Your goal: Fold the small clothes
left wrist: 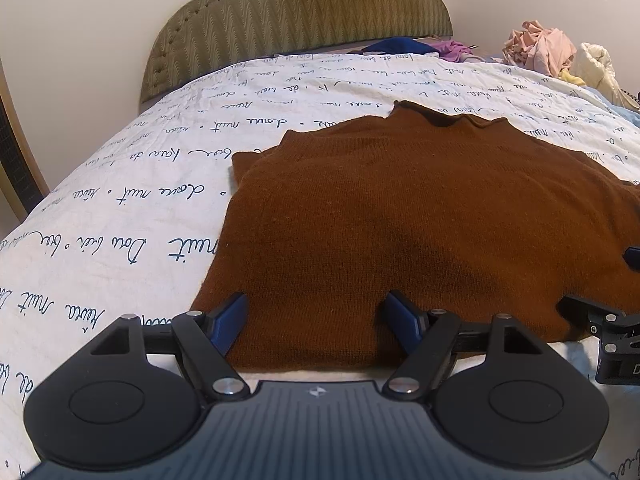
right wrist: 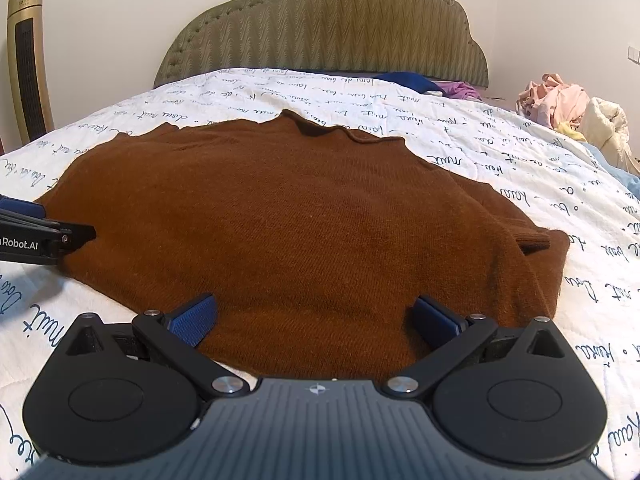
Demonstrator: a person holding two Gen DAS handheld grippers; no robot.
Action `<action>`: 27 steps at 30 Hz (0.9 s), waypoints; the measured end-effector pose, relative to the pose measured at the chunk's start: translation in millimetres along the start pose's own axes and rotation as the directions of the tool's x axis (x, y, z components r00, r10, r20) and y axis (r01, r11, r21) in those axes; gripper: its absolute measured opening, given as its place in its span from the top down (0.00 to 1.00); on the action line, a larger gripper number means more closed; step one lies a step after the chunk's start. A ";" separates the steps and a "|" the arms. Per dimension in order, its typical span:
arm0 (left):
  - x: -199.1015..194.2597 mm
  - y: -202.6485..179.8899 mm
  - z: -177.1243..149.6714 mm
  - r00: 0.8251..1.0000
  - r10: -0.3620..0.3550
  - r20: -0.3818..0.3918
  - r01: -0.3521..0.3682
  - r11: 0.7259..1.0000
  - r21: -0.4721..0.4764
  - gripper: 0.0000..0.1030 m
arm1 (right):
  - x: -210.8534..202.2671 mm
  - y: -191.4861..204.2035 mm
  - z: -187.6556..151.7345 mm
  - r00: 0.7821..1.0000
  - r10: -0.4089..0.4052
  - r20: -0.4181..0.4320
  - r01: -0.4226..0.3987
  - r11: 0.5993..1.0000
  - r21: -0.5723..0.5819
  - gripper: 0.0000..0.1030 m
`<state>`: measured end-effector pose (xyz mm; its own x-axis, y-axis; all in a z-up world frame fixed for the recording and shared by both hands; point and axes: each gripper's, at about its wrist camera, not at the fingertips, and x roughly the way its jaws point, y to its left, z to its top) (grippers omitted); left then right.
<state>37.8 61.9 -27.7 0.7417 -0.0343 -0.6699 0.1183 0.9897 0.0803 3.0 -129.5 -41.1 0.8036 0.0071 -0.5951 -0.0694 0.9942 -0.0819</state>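
A brown knit sweater [left wrist: 420, 216] lies flat on the bed, collar toward the headboard, sleeves folded in; it also shows in the right wrist view [right wrist: 300, 216]. My left gripper [left wrist: 316, 314] is open, its blue pads [left wrist: 230, 320] straddling the sweater's near hem at its left part. My right gripper [right wrist: 314, 318] is open, its blue pads [right wrist: 192, 320] straddling the near hem at its right part. The right gripper also shows at the right edge of the left wrist view [left wrist: 608, 332]. The left gripper shows at the left edge of the right wrist view [right wrist: 36, 232].
The bed has a white quilt [left wrist: 120, 208] with blue script and an olive padded headboard [left wrist: 296, 16]. A pile of pink and cream clothes [left wrist: 560, 56] lies at the far right. Blue and purple garments [right wrist: 432, 84] lie near the headboard. A gold tower appliance [right wrist: 28, 56] stands left of the bed.
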 end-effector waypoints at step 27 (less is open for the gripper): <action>23.8 108.1 70.3 0.993 -0.113 -0.032 0.099 0.949 -0.299 0.16 | -32.5 55.3 35.9 0.994 0.049 0.101 -0.026 0.975 -0.219 0.00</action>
<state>114.6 158.3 17.0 0.7023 -0.1419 -0.6976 -0.0119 0.9775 -0.2108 -5.8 -70.9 2.4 0.8547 0.0663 -0.5148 -0.2179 0.9460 -0.2399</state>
